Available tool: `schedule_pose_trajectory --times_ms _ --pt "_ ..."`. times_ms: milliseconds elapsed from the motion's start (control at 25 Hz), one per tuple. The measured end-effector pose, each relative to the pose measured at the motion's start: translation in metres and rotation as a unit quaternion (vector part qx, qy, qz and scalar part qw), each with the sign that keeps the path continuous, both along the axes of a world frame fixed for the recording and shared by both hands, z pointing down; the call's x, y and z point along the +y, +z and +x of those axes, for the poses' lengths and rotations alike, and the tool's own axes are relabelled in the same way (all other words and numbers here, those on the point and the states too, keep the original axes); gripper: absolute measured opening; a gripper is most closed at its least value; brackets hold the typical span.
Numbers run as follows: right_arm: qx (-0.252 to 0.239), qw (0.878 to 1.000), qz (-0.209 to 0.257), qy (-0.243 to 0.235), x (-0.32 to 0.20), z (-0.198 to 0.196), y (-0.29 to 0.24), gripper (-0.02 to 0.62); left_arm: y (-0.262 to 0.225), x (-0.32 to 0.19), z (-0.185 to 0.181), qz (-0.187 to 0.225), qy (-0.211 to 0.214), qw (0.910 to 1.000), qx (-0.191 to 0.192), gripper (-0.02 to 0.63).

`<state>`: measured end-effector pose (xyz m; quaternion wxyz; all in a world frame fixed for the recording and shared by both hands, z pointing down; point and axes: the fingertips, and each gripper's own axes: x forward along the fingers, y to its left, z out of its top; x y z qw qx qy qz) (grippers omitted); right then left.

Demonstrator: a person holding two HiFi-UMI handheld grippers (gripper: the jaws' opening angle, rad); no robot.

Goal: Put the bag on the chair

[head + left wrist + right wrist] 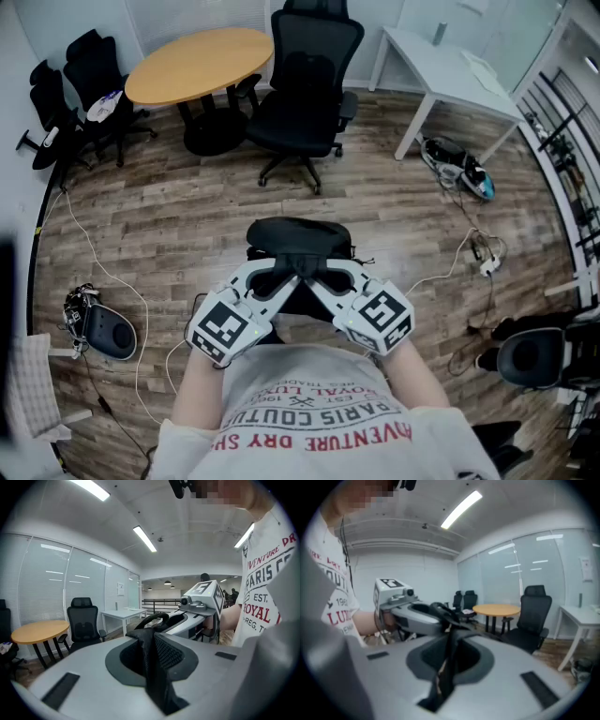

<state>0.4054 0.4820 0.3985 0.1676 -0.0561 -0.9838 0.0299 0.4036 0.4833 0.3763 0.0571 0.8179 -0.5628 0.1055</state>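
The left gripper (pixel 279 274) and right gripper (pixel 323 277) each clamp the black bag (pixel 298 236) by its fabric (tips nearly meeting), holding it before the person. Open wooden floor (pixel 187 225) separates it from the office chair (pixel 305 84) ahead.

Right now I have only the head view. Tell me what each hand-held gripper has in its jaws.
Observer: The left hand-held gripper is shut on a black mesh strap of the bag.
Operator: Now the right one.
Observer: The right hand-held gripper is shut on a thin black strap.
Operator: Check what lies between the two.
Observer: A black handle loop arches up between them.
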Motion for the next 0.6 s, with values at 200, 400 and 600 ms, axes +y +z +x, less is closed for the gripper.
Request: schedule_pose_trajectory --times_ms 200,400,600 --pt "0.000 1.000 0.003 0.001 0.001 0.001 0.000 0.048 -0.001 0.000 0.000 0.001 -0.002 0.9999 0.012 0.074" --pt "0.001 1.000 -0.008 0.005 -0.003 0.002 0.001 0.048 0.000 -0.004 0.000 -0.005 0.000 0.9998 0.020 0.074" --pt "0.008 0.999 -0.036 0.004 -0.001 -0.005 0.013 0.049 0.012 -0.004 -0.006 -0.023 -0.002 0.9993 0.029 0.074"
